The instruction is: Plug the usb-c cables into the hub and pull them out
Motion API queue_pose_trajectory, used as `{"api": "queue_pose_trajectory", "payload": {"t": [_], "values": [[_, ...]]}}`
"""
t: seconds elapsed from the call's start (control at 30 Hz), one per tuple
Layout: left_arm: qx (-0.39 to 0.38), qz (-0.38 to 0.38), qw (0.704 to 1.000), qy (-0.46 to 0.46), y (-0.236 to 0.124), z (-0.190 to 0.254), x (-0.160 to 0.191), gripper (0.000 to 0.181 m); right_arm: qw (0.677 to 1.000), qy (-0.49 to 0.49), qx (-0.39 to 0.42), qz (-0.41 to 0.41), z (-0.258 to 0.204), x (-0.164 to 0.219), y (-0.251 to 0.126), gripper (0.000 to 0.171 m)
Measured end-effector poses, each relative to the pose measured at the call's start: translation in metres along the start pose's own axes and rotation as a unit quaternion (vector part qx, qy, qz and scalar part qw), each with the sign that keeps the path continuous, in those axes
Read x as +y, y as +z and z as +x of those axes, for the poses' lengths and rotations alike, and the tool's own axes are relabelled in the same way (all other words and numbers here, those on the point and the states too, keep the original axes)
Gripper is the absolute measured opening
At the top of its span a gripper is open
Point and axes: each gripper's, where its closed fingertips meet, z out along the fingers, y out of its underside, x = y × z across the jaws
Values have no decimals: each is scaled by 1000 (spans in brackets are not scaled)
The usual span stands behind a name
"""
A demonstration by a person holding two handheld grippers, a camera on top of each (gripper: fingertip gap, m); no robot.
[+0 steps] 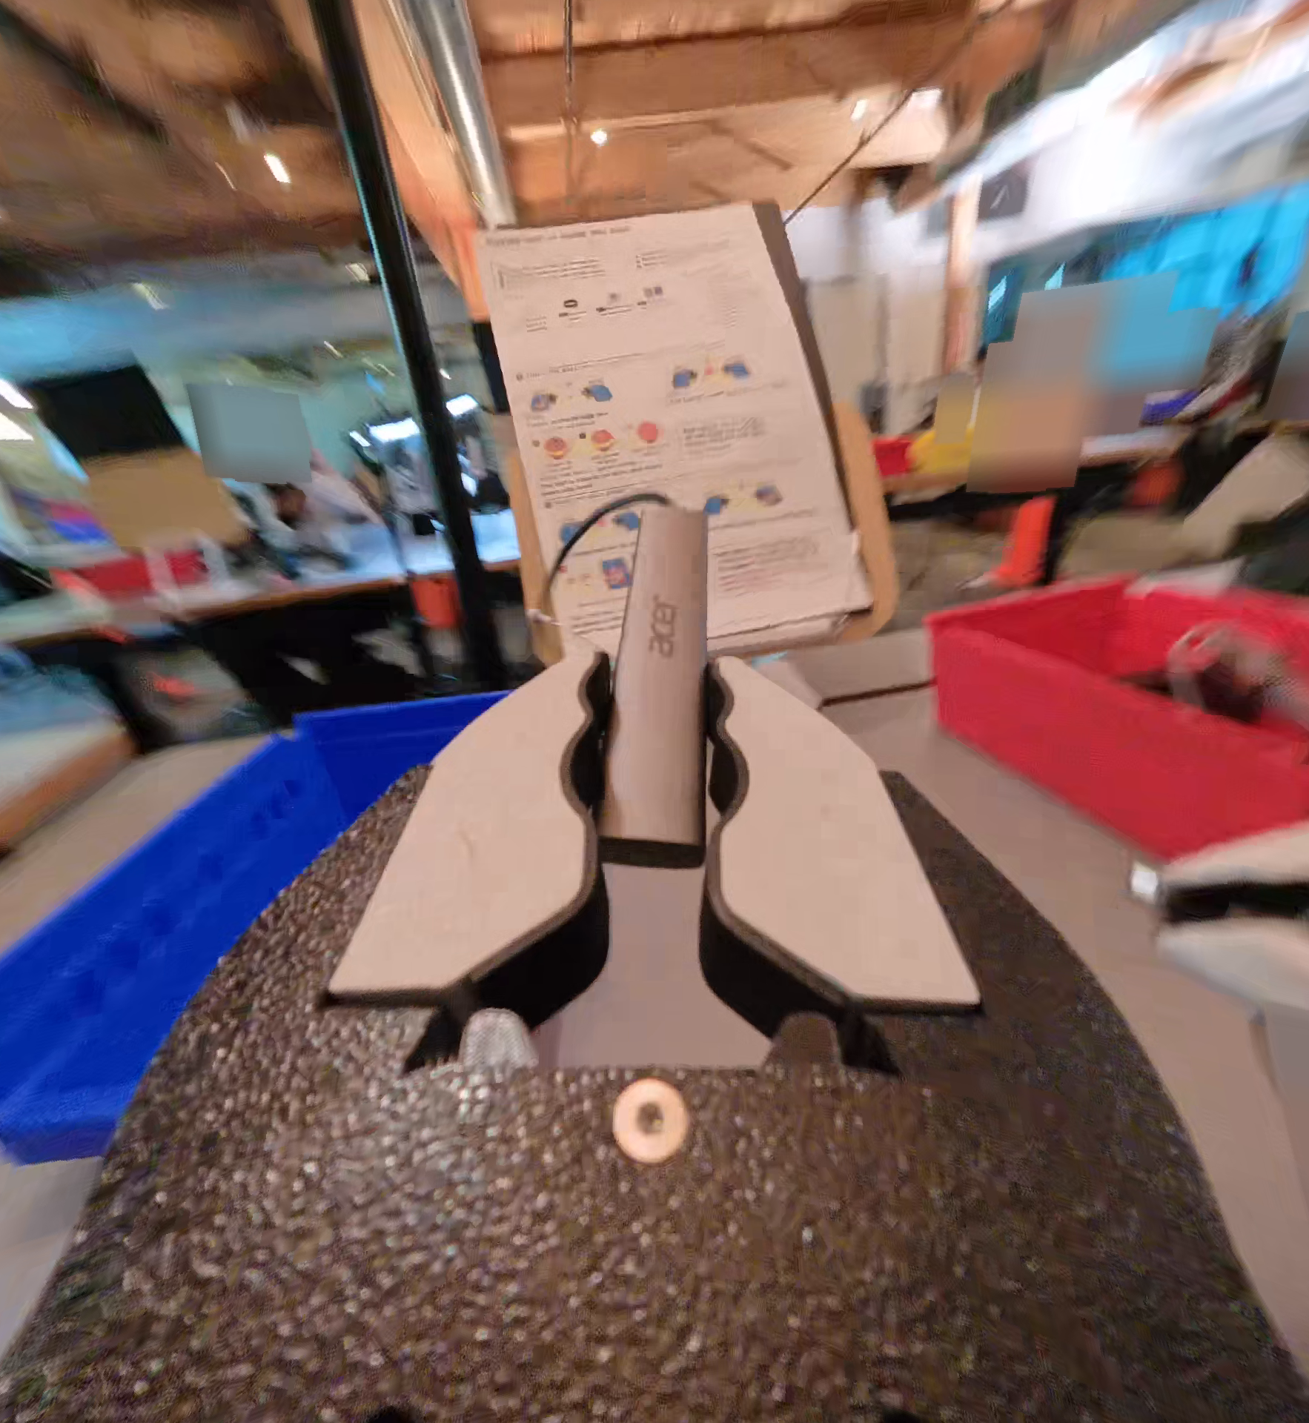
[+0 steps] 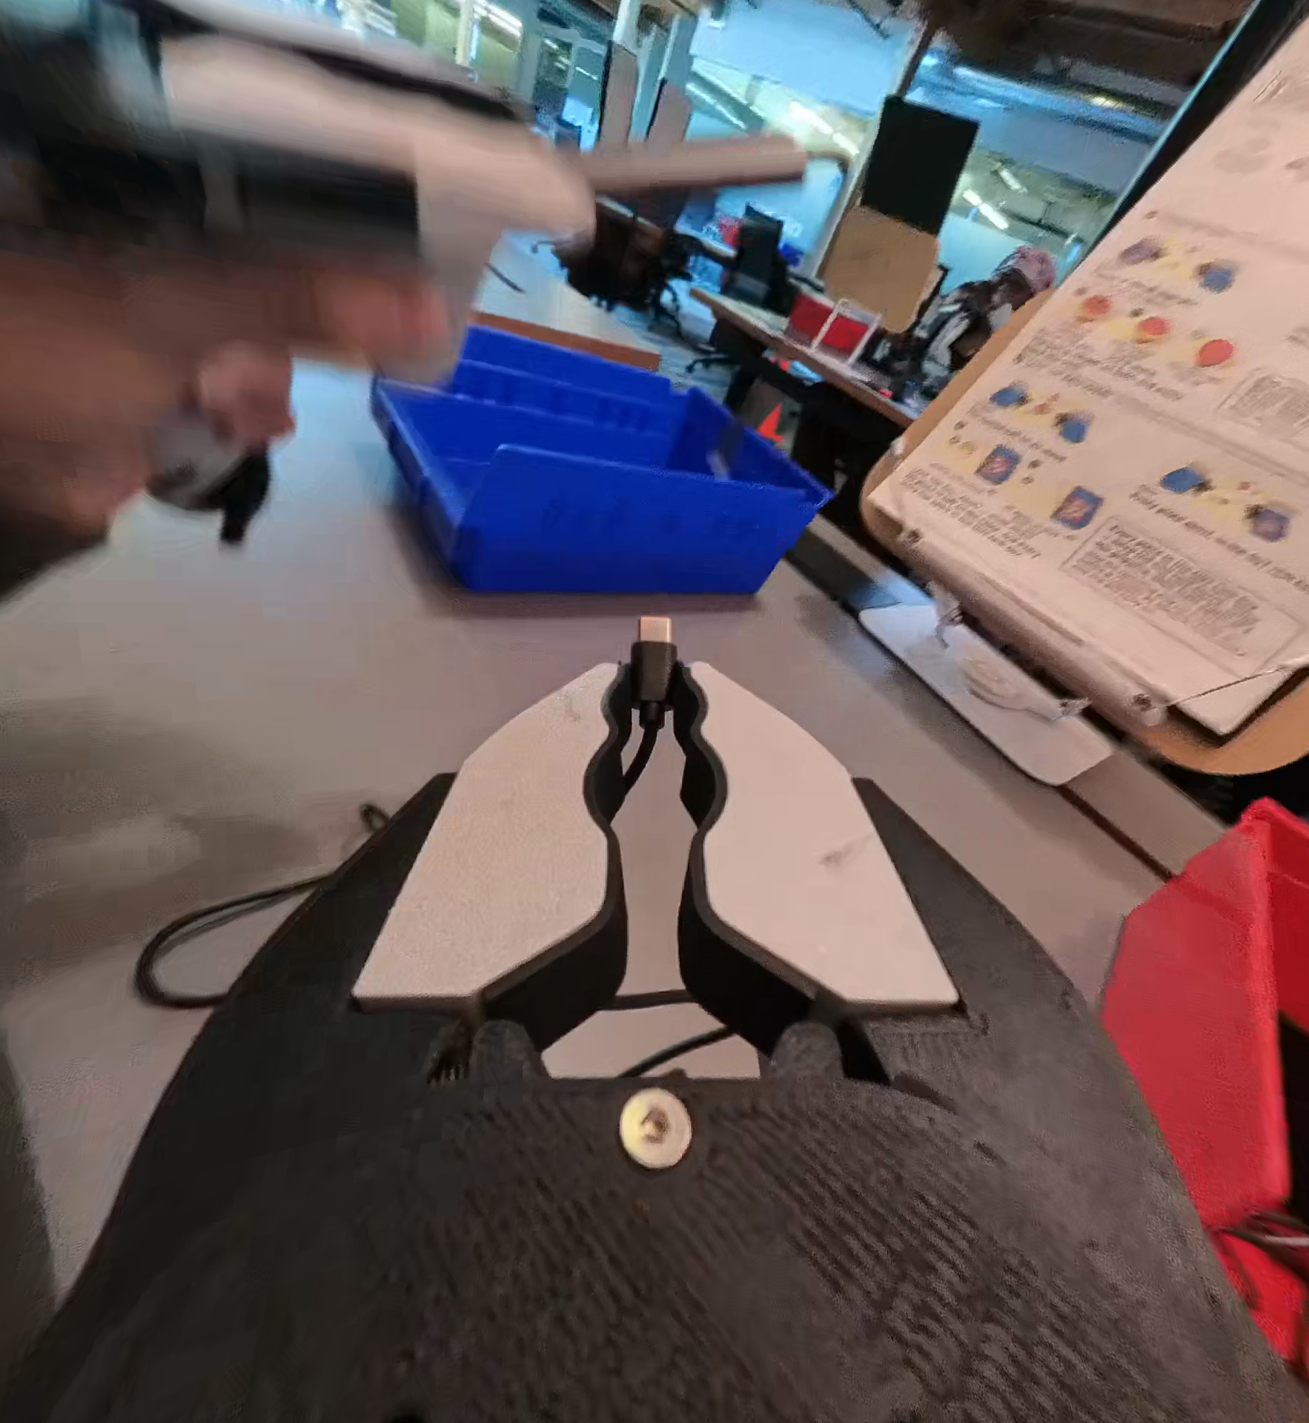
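My left gripper (image 1: 655, 678) is shut on a grey stick-shaped hub (image 1: 659, 662) and holds it up in the air, long axis pointing away, with its thin black lead (image 1: 597, 523) curling off the far end. My right gripper (image 2: 655, 678) is shut on the black plug of a usb-c cable (image 2: 653, 662), its metal tip pointing forward past the fingertips. The cable (image 2: 197, 932) trails down to the grey table. In the right wrist view the left gripper with the hub shows blurred at upper left (image 2: 482, 177). The right gripper's tip shows at the right edge of the left wrist view (image 1: 1252, 901).
A blue bin (image 1: 135, 924) (image 2: 597, 493) stands on the left of the table. A red bin (image 1: 1113, 724) (image 2: 1206, 1024) with dark cables stands on the right. A clipboard with a printed sheet (image 1: 667, 431) (image 2: 1144, 431) leans at the back beside a black pole (image 1: 405, 339).
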Motion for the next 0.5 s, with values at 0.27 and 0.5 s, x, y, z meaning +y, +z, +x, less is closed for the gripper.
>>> {"api": "queue_pose_trajectory", "payload": {"t": [0.27, 0.5], "values": [[36, 67, 994, 83, -30, -1, -60, 23, 995, -7, -102, -22, 9, 9, -4, 11], [63, 25, 992, 105, -23, 8, -41, 23, 919, -147, -310, -197, -83, 91, -4, 12]]}}
